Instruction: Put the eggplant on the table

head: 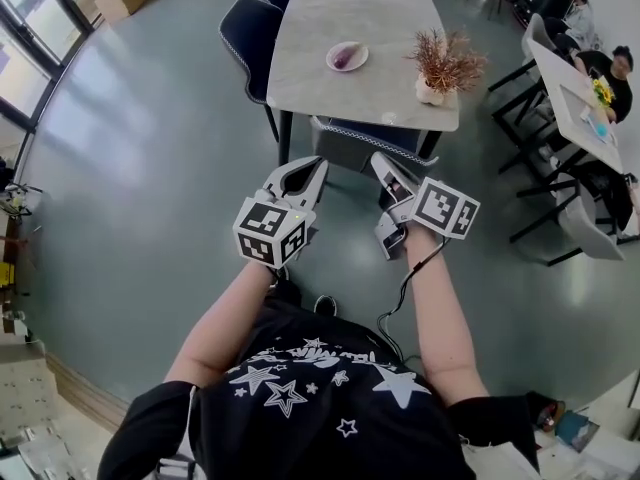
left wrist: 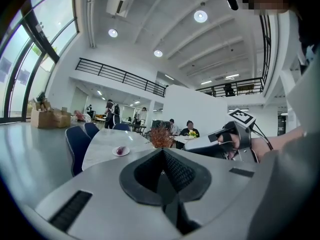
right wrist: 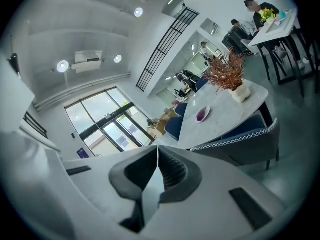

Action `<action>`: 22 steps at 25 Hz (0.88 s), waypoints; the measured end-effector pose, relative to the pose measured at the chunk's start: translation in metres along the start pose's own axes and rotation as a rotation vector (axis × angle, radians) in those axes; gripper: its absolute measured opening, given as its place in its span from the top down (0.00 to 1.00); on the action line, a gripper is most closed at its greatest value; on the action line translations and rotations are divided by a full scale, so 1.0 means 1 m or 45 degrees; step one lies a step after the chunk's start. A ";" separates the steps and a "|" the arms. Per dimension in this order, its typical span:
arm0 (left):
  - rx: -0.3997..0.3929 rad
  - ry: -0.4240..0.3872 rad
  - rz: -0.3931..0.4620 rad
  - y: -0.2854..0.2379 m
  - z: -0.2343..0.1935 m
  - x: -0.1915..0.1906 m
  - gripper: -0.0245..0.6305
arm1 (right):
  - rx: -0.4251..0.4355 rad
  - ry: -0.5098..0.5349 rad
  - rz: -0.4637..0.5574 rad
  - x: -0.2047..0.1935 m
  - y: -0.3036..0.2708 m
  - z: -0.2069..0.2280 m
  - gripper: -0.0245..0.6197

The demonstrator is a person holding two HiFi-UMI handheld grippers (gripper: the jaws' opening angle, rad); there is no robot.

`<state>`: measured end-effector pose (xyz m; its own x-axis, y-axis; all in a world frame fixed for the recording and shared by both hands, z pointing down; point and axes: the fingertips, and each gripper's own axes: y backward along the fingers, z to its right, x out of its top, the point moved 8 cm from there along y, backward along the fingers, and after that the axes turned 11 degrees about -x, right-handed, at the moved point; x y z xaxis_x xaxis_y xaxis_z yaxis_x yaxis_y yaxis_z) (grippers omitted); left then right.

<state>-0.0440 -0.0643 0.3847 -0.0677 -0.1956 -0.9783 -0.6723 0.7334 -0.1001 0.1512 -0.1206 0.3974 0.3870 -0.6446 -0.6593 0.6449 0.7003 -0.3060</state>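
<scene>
My left tongs (head: pixel 303 171) are pressed together with nothing between them, held over the grey floor (head: pixel 150 178) short of the table (head: pixel 330 13). On that table a small, rounded, glossy purple eggplant (head: pixel 346 57) lies on a pale plate (head: pixel 331 63). My right tongs (head: pixel 384 164) are likewise together and empty. Farther right stands a dried plant (head: pixel 446 60) in a pale pot (head: pixel 430 93).
</scene>
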 end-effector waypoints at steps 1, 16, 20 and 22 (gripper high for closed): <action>-0.001 -0.007 -0.004 0.003 0.004 0.000 0.95 | 0.004 0.002 0.005 -0.002 0.004 -0.002 0.95; -0.043 -0.022 -0.015 0.025 0.035 -0.011 0.95 | -0.012 0.098 -0.033 -0.035 0.026 -0.020 0.95; -0.043 -0.028 0.007 0.045 0.034 -0.007 0.95 | -0.017 0.149 -0.027 -0.044 0.027 -0.040 0.95; -0.045 -0.030 0.016 0.057 0.031 -0.004 0.95 | -0.020 0.166 -0.022 -0.050 0.028 -0.053 0.95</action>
<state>-0.0595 -0.0016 0.3769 -0.0590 -0.1709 -0.9835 -0.6973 0.7121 -0.0819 0.1150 -0.0527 0.3851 0.2862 -0.6120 -0.7373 0.6402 0.6946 -0.3280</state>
